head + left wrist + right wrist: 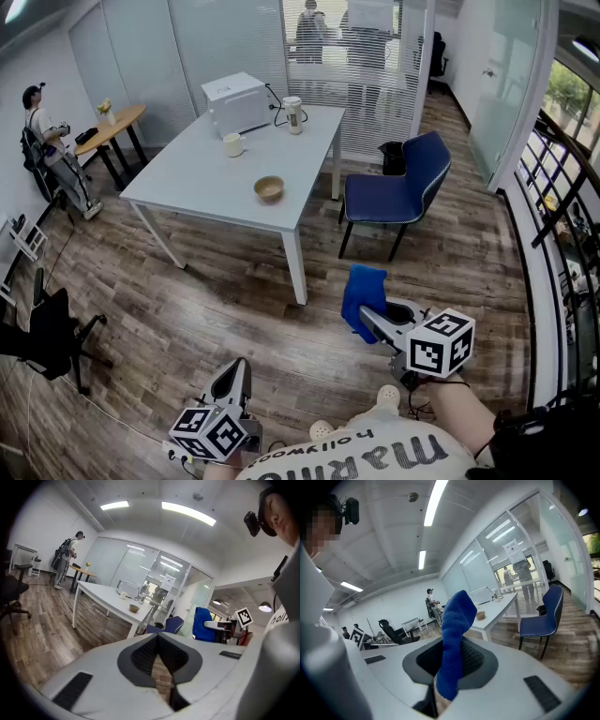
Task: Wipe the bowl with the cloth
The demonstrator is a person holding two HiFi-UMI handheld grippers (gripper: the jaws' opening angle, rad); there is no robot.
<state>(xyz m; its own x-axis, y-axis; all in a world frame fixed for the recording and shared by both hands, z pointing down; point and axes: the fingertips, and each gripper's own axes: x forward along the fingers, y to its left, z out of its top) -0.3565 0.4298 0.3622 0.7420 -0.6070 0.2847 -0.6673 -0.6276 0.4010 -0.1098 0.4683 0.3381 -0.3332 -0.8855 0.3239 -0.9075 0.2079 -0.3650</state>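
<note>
The small tan bowl (269,188) stands upright on the white tabletop (192,173), close to the edge nearest the camera. The blue, nubby cloth (457,634) is well apart from that tabletop, beyond its near corner. It stands up, pinched between the fingers of the right gripper (449,667).

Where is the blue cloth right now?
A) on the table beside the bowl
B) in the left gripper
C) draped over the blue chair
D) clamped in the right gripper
D: its own view shows the right gripper shut on the blue cloth.
</note>
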